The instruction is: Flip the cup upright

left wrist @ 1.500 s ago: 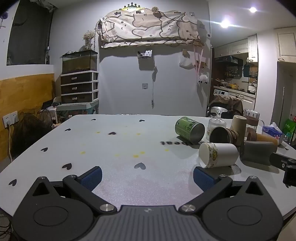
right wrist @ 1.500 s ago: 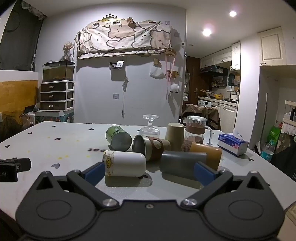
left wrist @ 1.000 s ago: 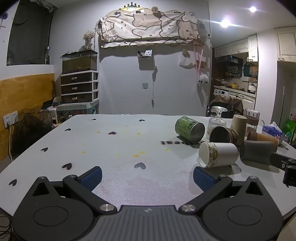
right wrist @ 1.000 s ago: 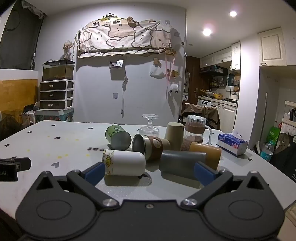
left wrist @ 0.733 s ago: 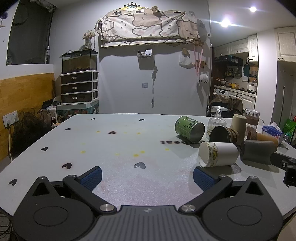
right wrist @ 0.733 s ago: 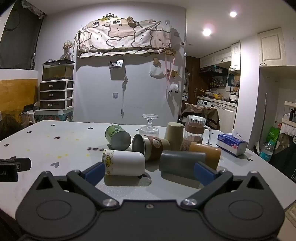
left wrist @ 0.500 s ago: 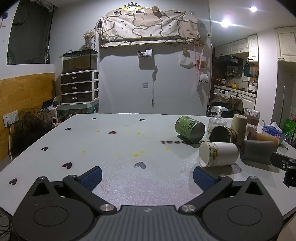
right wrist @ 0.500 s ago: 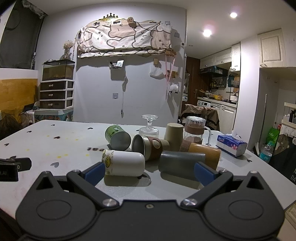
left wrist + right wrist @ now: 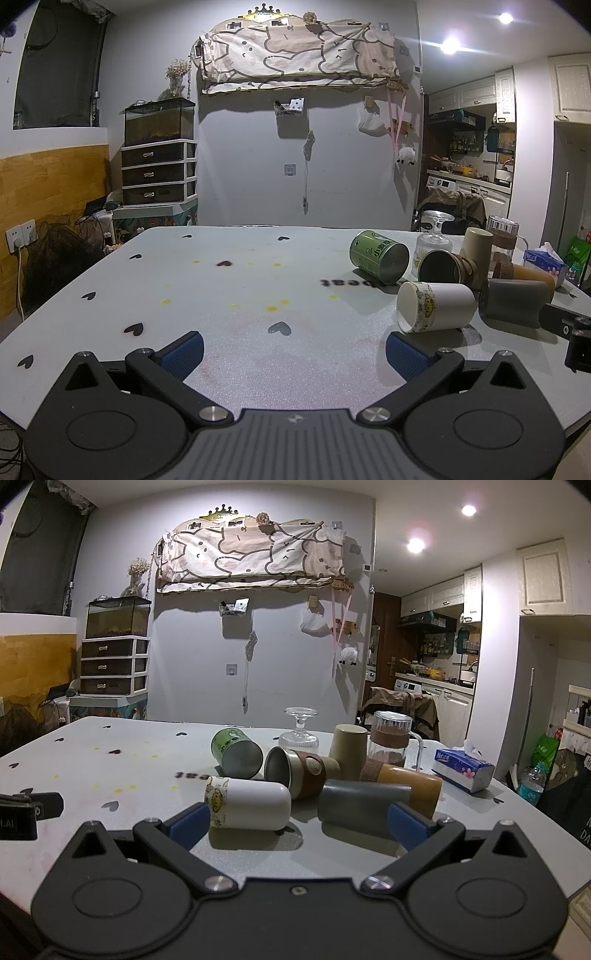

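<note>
A white cup with a yellow cartoon band (image 9: 249,804) lies on its side on the grey table (image 9: 110,775), mouth to the left. It also shows in the left wrist view (image 9: 436,311). My right gripper (image 9: 297,823) is open, just in front of this cup and a grey cup (image 9: 364,803) that also lies on its side. My left gripper (image 9: 293,354) is open and empty over bare table, left of the white cup. Its right pad (image 9: 404,356) is close to the cup's mouth.
Behind lie a green can (image 9: 236,753), a brown-sleeved steel cup (image 9: 299,777) and an amber cup (image 9: 406,786). A beige cup (image 9: 347,749), an upturned glass (image 9: 299,734) and a glass mug (image 9: 389,738) stand further back. A tissue box (image 9: 463,770) sits right.
Almost nothing has changed. Both grippers stay open and nearly still, and the cups have not moved.
</note>
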Demonstrator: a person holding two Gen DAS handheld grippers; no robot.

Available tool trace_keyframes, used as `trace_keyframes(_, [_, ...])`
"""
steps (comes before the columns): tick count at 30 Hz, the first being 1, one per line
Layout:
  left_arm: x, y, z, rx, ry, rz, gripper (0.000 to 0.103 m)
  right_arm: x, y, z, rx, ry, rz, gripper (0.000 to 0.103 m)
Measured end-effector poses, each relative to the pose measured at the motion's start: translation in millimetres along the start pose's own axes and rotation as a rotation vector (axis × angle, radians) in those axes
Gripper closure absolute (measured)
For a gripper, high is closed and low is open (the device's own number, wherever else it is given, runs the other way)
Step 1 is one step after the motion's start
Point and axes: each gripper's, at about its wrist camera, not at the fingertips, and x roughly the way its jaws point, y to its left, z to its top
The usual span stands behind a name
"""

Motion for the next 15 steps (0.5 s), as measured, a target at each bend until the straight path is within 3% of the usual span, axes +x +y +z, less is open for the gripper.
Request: trace_keyframes(15, [0.0,0.0,0.0,0.0,0.001,0.0,0.0,0.4,-0.4,1.0,-0.003,0.0,0.0,0.0])
